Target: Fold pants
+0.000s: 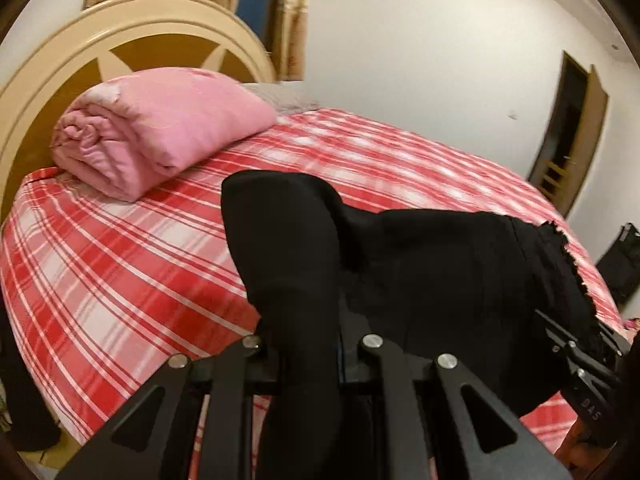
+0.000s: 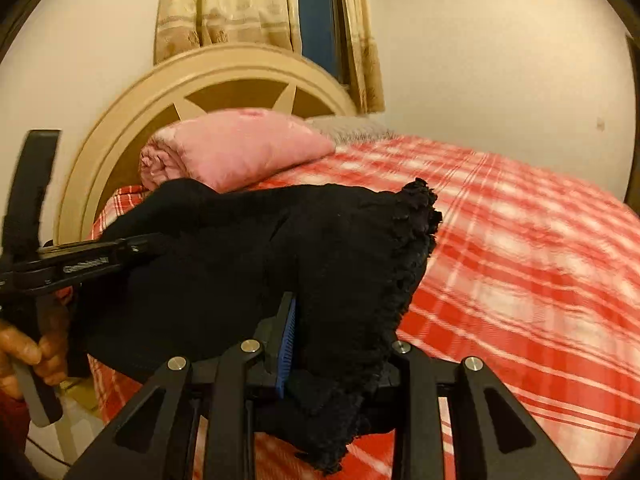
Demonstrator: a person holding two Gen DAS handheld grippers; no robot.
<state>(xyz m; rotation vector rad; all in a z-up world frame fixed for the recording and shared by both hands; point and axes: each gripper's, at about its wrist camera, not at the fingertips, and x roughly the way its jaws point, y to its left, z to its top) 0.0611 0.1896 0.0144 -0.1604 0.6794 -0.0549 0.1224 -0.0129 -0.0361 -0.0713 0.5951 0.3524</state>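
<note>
The black pants (image 1: 420, 264) hang bunched between my two grippers, lifted above the red-and-white plaid bed (image 1: 120, 264). My left gripper (image 1: 316, 344) is shut on one edge of the cloth, which drapes over its fingers. My right gripper (image 2: 320, 344) is shut on the frayed, lacy edge of the pants (image 2: 352, 248); a blue pad (image 2: 286, 344) shows beside the cloth. The right gripper shows at the right edge of the left wrist view (image 1: 580, 344), and the left gripper shows at the left of the right wrist view (image 2: 132, 248), held by a hand.
A folded pink blanket (image 1: 160, 128) lies at the head of the bed by the cream headboard (image 1: 60, 64). Curtains and a window (image 2: 316, 16) are behind it. A white wall and a dark doorway (image 1: 568, 136) are to the right.
</note>
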